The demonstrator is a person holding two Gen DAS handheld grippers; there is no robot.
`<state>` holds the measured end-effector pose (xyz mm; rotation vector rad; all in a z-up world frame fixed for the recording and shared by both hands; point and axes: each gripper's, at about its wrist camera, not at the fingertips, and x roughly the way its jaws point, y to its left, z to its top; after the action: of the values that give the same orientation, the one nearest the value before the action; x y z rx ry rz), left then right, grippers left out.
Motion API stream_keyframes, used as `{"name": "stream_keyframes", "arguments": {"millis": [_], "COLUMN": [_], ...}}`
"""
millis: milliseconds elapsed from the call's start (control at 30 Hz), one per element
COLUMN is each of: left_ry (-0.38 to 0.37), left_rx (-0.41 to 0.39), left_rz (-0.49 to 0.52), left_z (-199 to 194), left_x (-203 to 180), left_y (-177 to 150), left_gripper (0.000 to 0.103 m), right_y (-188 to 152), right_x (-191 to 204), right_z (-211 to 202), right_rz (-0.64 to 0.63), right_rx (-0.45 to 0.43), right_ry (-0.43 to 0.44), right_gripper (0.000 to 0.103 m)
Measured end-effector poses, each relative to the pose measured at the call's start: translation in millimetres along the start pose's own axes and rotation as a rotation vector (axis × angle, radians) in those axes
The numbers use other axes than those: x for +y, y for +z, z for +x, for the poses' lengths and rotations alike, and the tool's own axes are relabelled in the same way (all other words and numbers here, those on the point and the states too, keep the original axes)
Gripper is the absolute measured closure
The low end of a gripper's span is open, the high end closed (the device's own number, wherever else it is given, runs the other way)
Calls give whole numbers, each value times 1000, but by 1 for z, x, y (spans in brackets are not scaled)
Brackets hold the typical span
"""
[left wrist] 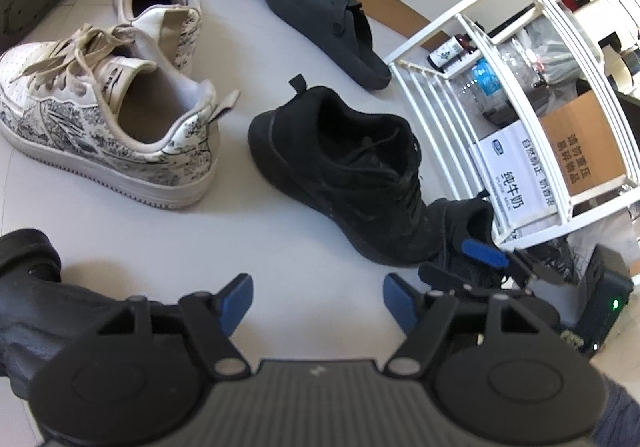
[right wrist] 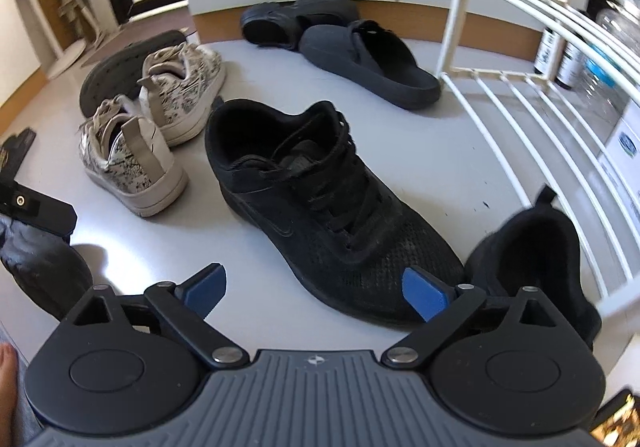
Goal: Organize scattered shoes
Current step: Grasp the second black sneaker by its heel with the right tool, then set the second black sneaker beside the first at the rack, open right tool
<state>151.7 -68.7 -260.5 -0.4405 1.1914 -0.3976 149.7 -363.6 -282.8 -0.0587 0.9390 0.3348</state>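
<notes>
- My left gripper [left wrist: 318, 297] is spread wide with nothing between its blue pads [left wrist: 239, 297]. It hangs over bare grey floor [left wrist: 280, 243].
- My right gripper [right wrist: 316, 293] is spread wide too, and holds nothing.
- A black sneaker [right wrist: 316, 207] lies just in front of my right gripper. Its toe sits near my right blue pad [right wrist: 426, 295], and its heel points away from me.
- A second black sneaker [right wrist: 532, 259] lies to the right of that one, close by the white wire rack [right wrist: 532, 119]. I cannot tell if the two touch.
- In my left view, the first black sneaker lies ahead and to the right of my left gripper.
- Two white patterned sneakers [left wrist: 108, 127] stand side by side, ahead and to the left of my left gripper, well apart from it.
- Two dark clogs [right wrist: 360, 55] lie farther back, near the wall.
- A dark shoe [right wrist: 120, 75] lies sole up behind the white pair.
- The rack holds bottles [left wrist: 486, 83] and boxes [left wrist: 580, 143].
</notes>
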Motion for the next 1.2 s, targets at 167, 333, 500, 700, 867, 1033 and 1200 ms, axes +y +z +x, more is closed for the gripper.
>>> {"name": "stream_keyframes", "arguments": {"millis": [167,333,500,700,867,1033,1200], "left_ry": [8,13,23,19,14,17,16], "left_rx": [7,16,2,-11,-9,-15,-6], "left_rz": [-7,-8,-12,-25,-24,-26,-22], "left_z": [2,3,0,-2,-2,-1,2], "left_x": [1,3,6,8,7,7,3], "left_y": [-1,-3,-5,-5,-6,-7,-8], "left_gripper": [29,27,18,18,18,18,18], "right_y": [11,21,13,6,3,3,1], "right_x": [0,-5,-13,-15,-2,2,6], "right_z": [12,33,55,54,54,51,48], "right_rz": [-63,-91,-71,-74,-178,-176,-169], "right_rx": [-6,2,8,-39,-48,-47,-30], "right_ry": [-18,-38,-40,-74,-81,-73,-29], "right_gripper": [5,4,7,34,49,75,79]}}
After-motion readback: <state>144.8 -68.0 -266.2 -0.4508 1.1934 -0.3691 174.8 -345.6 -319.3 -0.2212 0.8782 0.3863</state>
